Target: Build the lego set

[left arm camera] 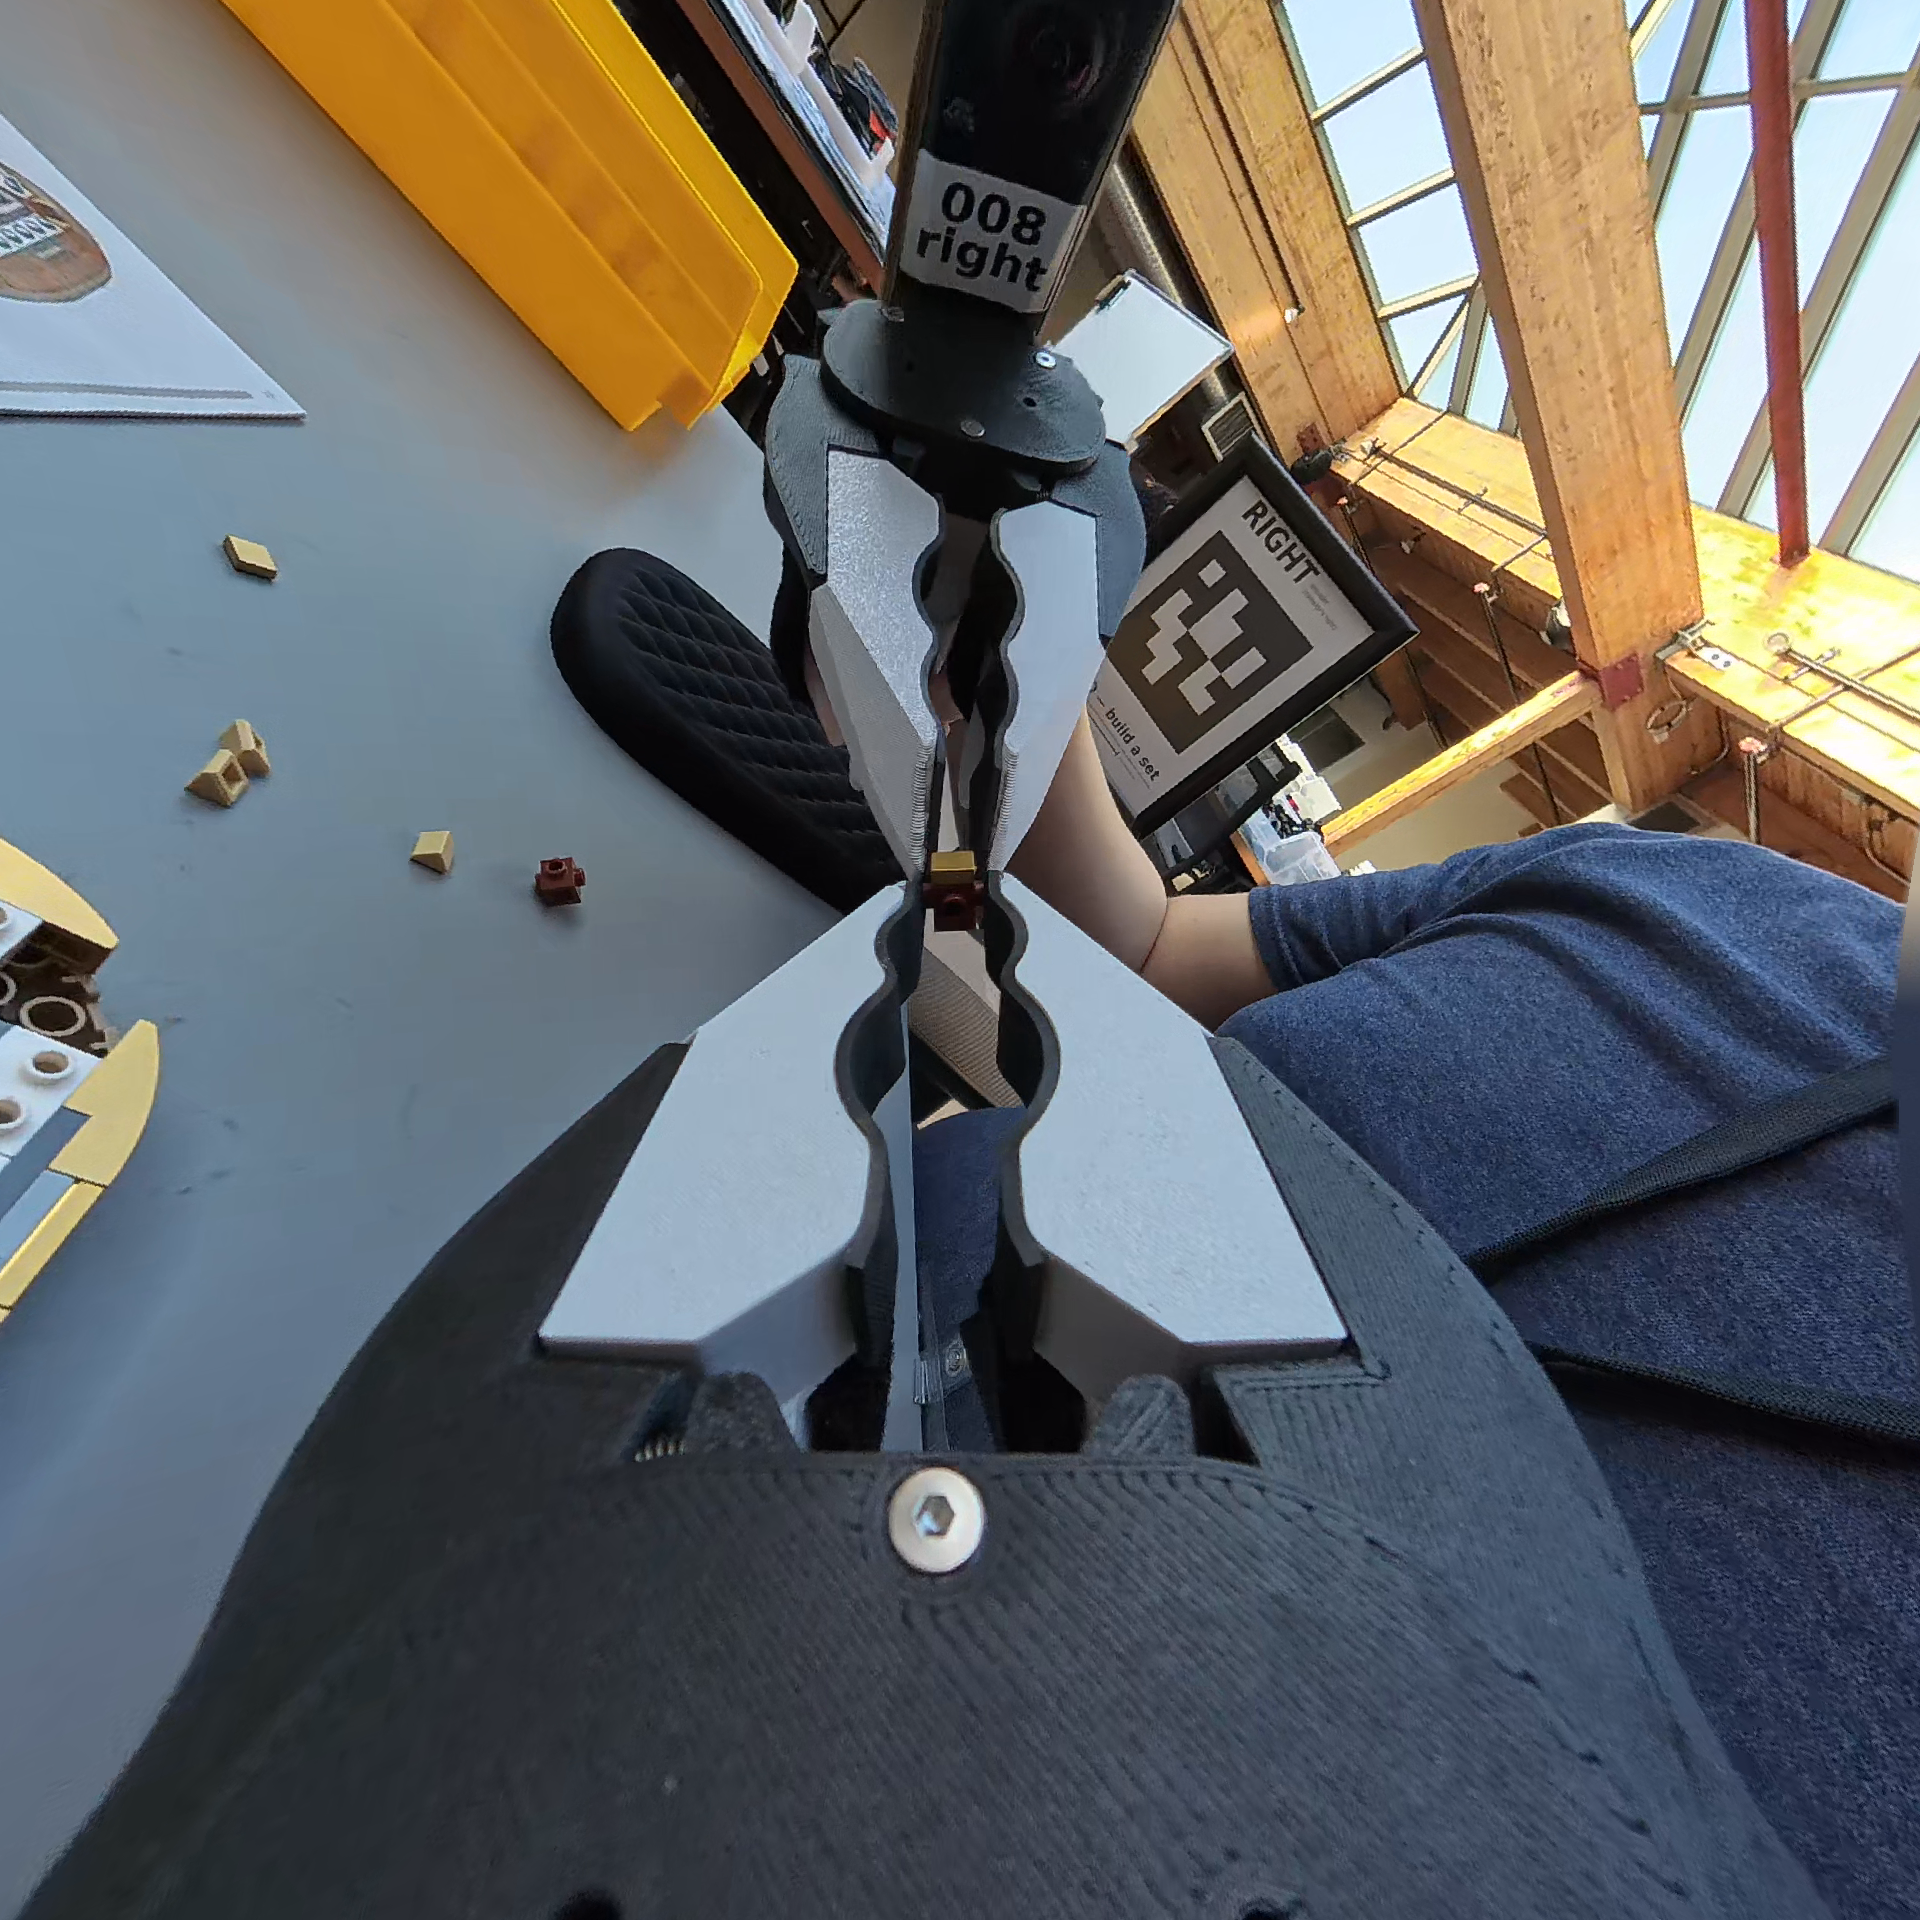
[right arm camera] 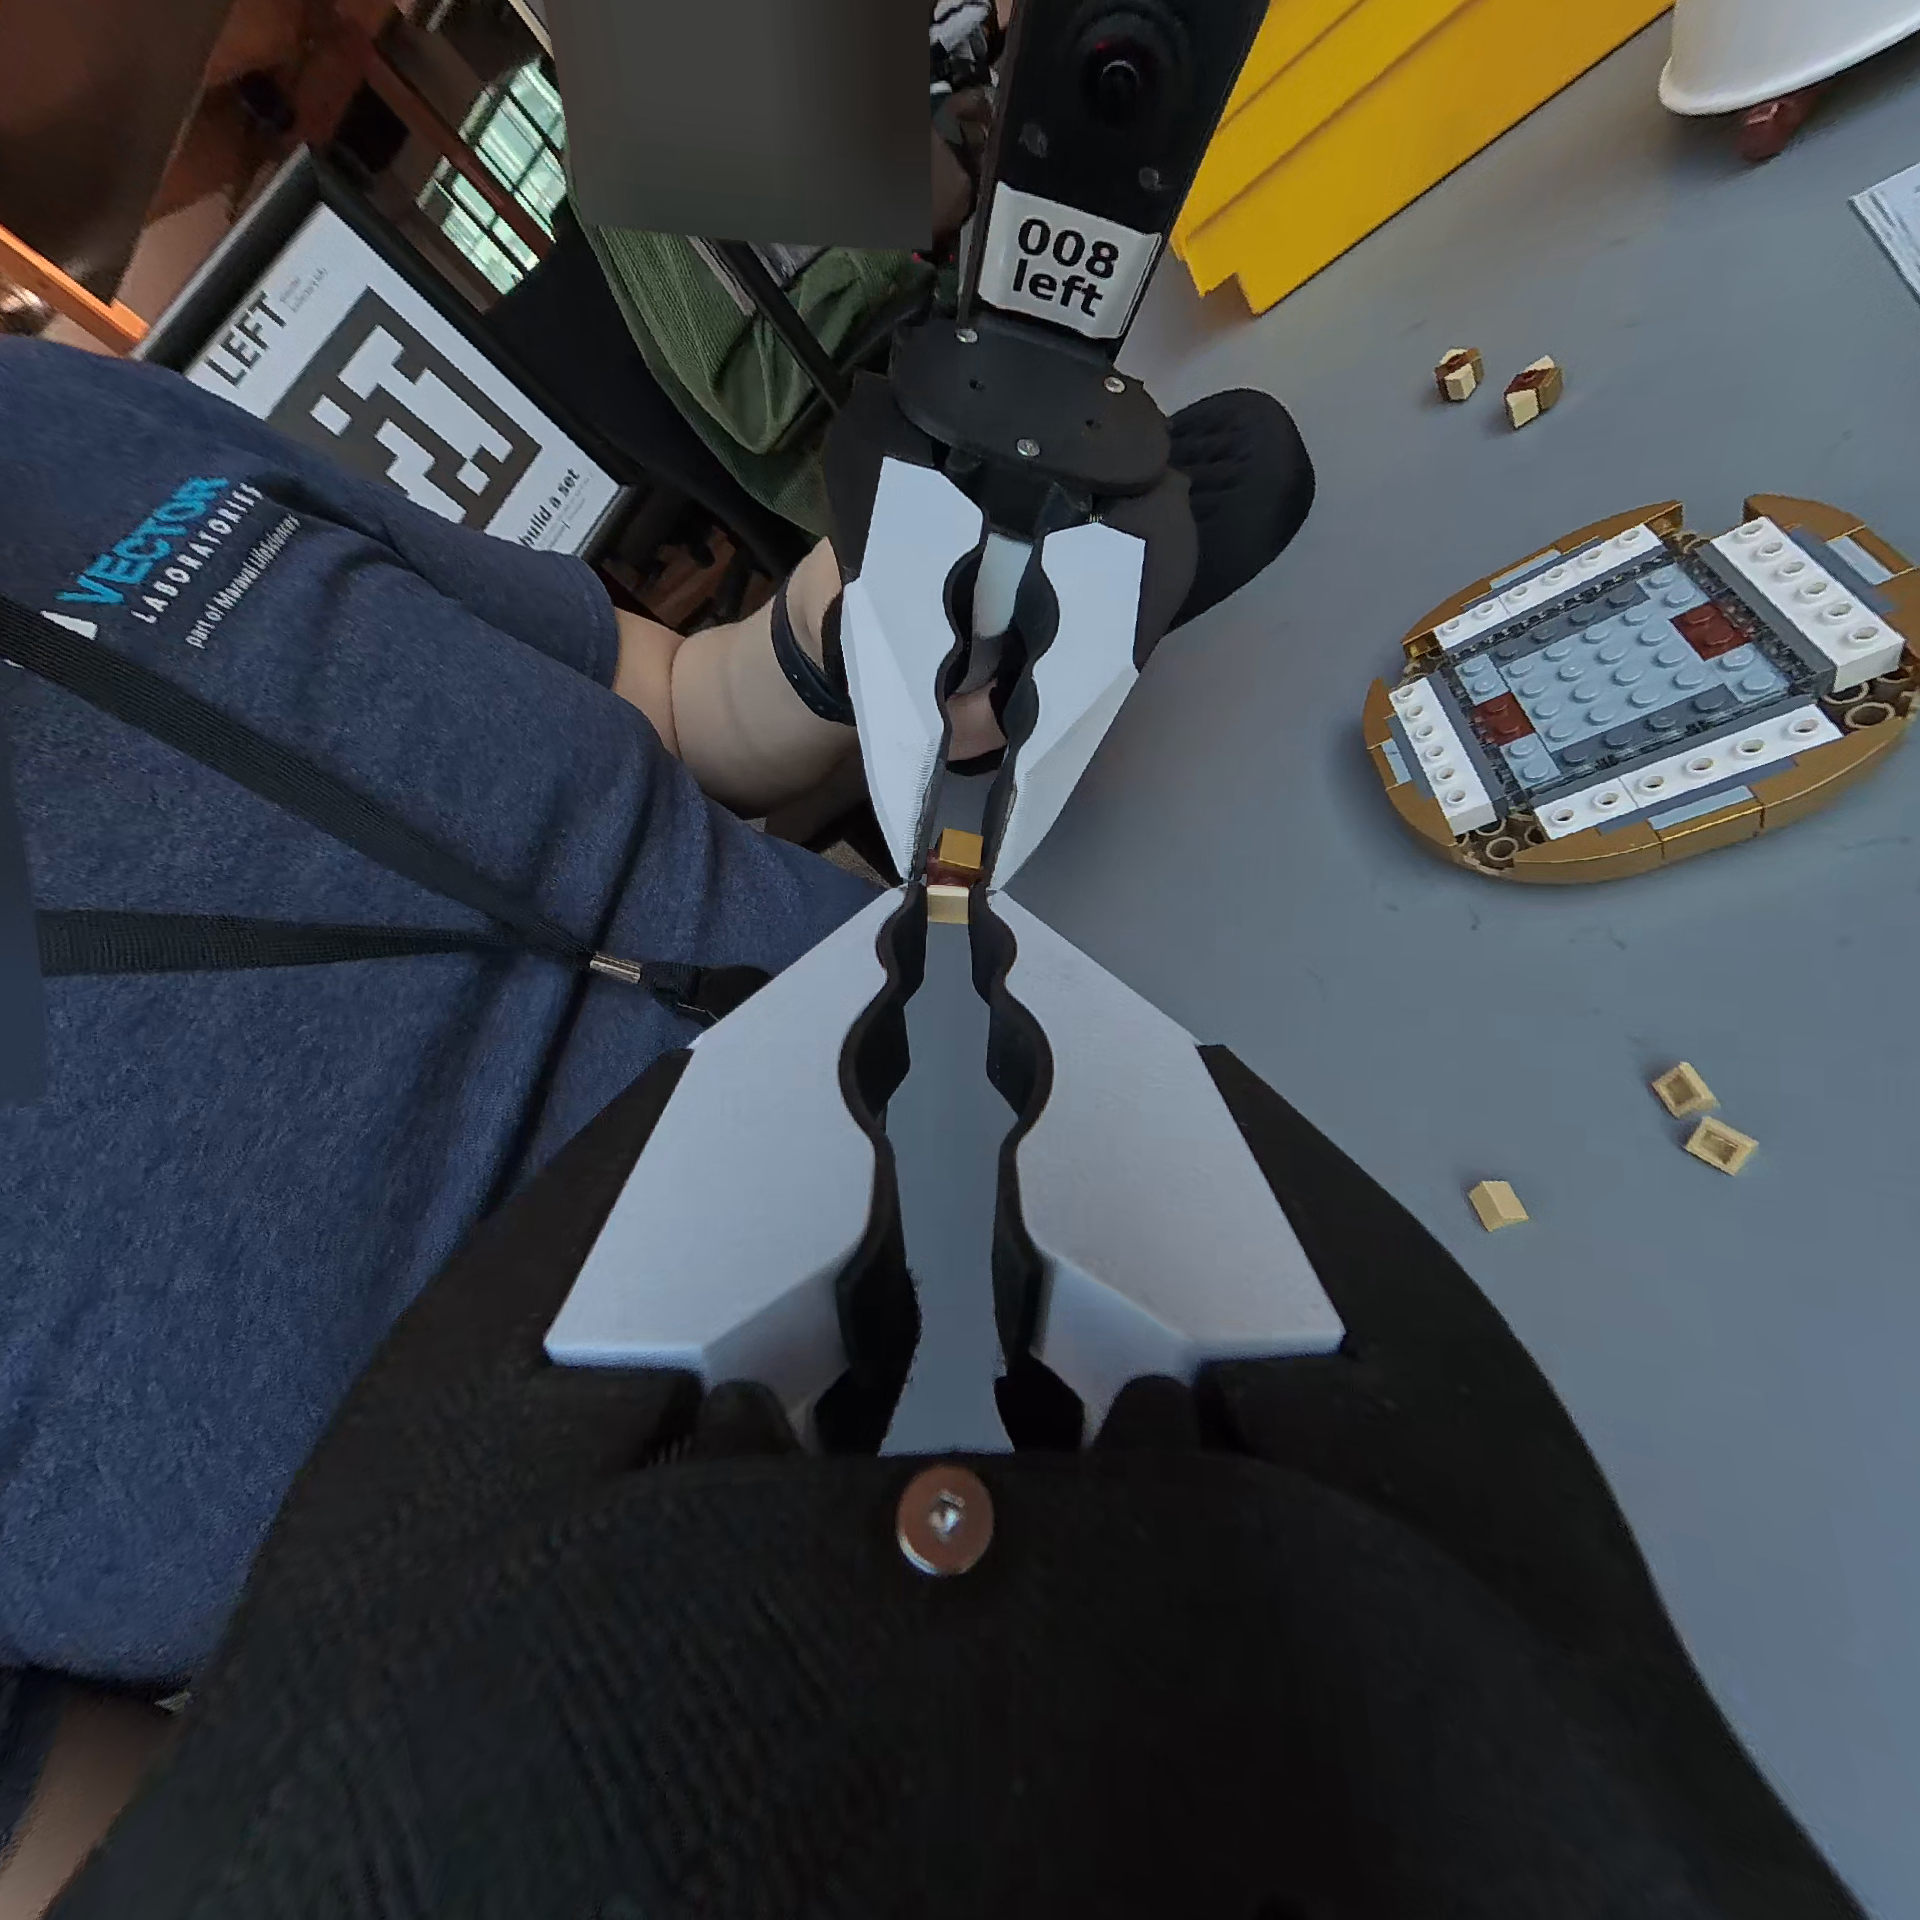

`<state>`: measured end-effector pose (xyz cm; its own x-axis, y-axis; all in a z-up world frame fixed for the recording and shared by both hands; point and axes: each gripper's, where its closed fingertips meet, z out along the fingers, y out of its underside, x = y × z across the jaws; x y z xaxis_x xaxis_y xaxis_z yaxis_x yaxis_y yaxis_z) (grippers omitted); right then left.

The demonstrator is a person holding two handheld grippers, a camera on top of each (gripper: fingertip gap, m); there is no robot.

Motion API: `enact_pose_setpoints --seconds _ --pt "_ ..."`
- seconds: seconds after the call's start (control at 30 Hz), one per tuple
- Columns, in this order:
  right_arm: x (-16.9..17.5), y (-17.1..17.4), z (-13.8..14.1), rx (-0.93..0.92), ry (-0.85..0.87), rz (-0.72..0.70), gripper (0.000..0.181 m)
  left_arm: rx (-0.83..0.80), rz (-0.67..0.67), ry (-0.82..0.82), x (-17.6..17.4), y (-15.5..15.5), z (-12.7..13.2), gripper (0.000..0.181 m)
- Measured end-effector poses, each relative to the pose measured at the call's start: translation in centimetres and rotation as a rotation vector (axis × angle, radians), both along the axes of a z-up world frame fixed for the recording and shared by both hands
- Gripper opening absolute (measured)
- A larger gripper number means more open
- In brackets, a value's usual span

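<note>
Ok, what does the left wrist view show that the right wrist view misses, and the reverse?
Only the left wrist view shows a loose dark red brick on the table and the instruction booklet's picture page.

Only the right wrist view shows the whole oval build and two small tan-and-red assemblies.

Both show the left gripper and right gripper meeting tip to tip, the red brick against the tan piece, plus the yellow bin.

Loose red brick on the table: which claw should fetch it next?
Probably right. The right claw pinches only the tan tile, free to let go once seated on the held red brick; the left claw grips that brick.
</note>
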<state>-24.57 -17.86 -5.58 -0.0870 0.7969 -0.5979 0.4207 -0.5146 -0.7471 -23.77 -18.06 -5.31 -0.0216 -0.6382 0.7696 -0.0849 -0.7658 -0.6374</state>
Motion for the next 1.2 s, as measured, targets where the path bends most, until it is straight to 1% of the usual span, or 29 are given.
enact_pose_setpoints --seconds 0.1,0.17,0.27,0.43,0.53,0.93,1.2 --pt "-0.1 0.4 0.5 -0.063 0.053 -0.030 0.007 0.008 -0.004 0.014 0.0 -0.1 -0.2 0.009" --pt "-0.1 0.8 1.3 -0.111 0.113 -0.052 0.006 0.021 -0.002 0.025 0.2 -0.2 -0.5 0.010" --pt "-0.1 0.6 1.0 -0.102 0.098 -0.051 0.007 0.015 0.023 0.002 0.4 0.0 -0.4 0.010" --pt "0.1 1.0 1.5 -0.163 0.138 -0.078 0.006 -0.029 0.094 -0.077 -0.1 1.0 0.4 0.009" --pt "0.1 1.0 1.1 -0.189 0.131 -0.087 0.007 -0.081 0.092 -0.136 -0.6 1.1 1.1 0.009" --pt "-0.4 0.8 0.8 -0.298 0.147 -0.074 0.006 -0.073 0.063 -0.087 -0.4 0.6 0.8 0.009" --pt "-0.6 0.8 0.1 -0.315 0.129 -0.100 0.006 -0.110 0.049 -0.041 -0.6 0.6 0.0 0.009"
